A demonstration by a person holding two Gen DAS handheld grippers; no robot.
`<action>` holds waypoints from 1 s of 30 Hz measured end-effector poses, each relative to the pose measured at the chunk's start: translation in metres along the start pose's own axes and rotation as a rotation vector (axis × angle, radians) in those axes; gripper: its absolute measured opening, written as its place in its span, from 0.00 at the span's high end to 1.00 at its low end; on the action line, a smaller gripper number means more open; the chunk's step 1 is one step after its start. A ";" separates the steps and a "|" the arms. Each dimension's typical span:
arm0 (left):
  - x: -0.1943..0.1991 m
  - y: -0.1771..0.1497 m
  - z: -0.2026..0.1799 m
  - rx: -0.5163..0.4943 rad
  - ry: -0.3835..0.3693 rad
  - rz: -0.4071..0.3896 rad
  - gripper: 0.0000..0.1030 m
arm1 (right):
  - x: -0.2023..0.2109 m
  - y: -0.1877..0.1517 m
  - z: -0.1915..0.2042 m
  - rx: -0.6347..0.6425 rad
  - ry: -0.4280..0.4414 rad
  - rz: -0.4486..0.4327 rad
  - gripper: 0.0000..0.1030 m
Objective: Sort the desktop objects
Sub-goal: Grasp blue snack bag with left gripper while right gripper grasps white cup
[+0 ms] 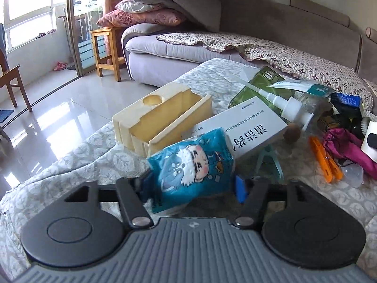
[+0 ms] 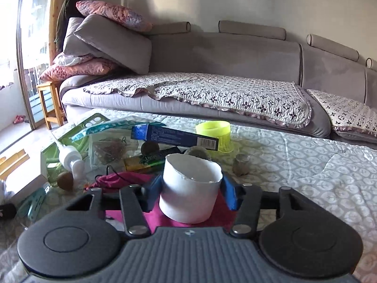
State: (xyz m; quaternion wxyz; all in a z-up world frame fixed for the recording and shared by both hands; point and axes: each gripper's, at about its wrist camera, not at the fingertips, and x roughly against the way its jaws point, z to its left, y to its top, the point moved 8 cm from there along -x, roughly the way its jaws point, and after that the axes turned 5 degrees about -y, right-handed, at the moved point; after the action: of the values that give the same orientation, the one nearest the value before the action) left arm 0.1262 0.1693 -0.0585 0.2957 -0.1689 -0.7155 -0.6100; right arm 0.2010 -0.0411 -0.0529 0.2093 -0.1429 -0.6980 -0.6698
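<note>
In the left wrist view a blue packet printed with a cartoon figure stands tilted between my left gripper's blue pads, which press on both its sides. Behind it lie a cream wooden organiser and a white medicine box. In the right wrist view my right gripper is shut on a short white tube, open at the top, above a magenta umbrella. Its pads touch the tube's left and right walls.
A clutter pile covers the quilted table: a spray bottle, a green plastic tray, an orange clip, a blue carton, a yellow-green cup and brown balls. A grey sofa stands behind.
</note>
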 end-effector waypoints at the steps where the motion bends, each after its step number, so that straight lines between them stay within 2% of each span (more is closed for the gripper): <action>1: 0.002 0.000 0.000 -0.001 -0.003 0.004 0.55 | 0.001 0.000 -0.002 -0.006 -0.004 0.005 0.51; 7: 0.020 -0.003 -0.011 -0.035 -0.034 -0.011 0.61 | 0.019 0.003 -0.006 -0.021 -0.018 0.008 0.51; 16: 0.044 -0.014 -0.044 -0.072 -0.080 0.036 0.61 | 0.043 -0.001 -0.019 -0.014 -0.002 0.049 0.51; 20: 0.052 -0.023 -0.067 -0.104 -0.082 0.084 0.61 | 0.054 -0.008 -0.031 -0.046 0.001 0.119 0.50; 25: 0.070 -0.031 -0.099 -0.151 -0.120 0.097 0.61 | 0.074 -0.021 -0.048 -0.101 0.033 0.237 0.50; 28: 0.084 -0.032 -0.119 -0.179 -0.151 0.093 0.61 | 0.091 -0.025 -0.057 -0.136 0.059 0.268 0.50; 30: 0.093 -0.031 -0.132 -0.194 -0.173 0.086 0.61 | 0.105 -0.022 -0.067 -0.146 0.064 0.253 0.50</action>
State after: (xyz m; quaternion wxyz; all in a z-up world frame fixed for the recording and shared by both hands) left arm 0.0643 0.0240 -0.0132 0.2413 -0.2792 -0.6679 -0.6463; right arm 0.1058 -0.1173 -0.0204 0.3032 -0.2230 -0.6168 -0.6913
